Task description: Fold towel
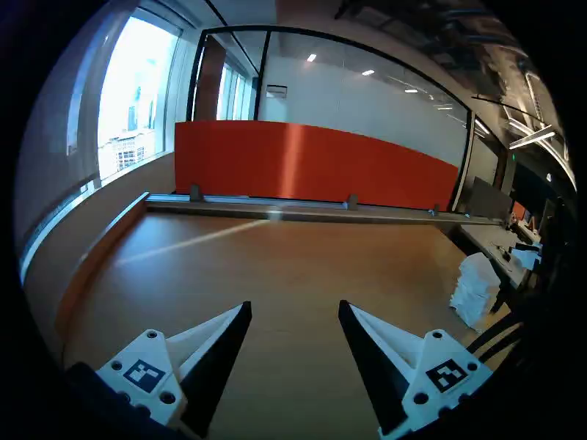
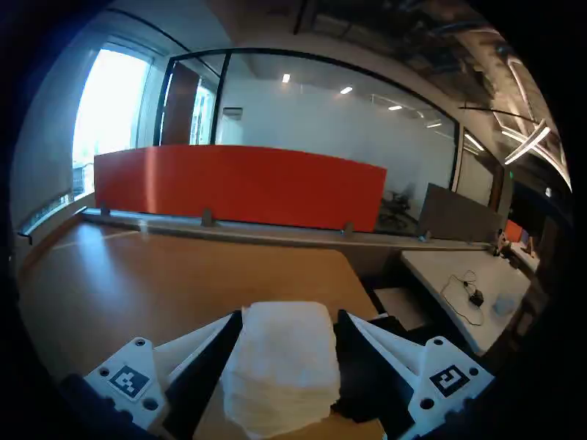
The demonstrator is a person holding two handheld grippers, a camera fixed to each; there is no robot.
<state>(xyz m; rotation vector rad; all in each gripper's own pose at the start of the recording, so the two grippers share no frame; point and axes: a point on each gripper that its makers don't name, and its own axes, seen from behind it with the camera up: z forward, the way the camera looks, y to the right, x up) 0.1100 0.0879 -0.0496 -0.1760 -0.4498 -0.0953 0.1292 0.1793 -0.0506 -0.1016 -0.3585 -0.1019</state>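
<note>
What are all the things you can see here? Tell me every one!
wooden table: one, brown, beneath both grippers
folded towel: one, white, at the table's edge
divider panel: one, orange, along the table's far side
window: one, bright, far left
desk: one, white, to the right
cable: one, black, on the desk
left hand-held gripper: one, white and black, open over bare table
right hand-held gripper: one, white and black, the towel between its fingers
</note>
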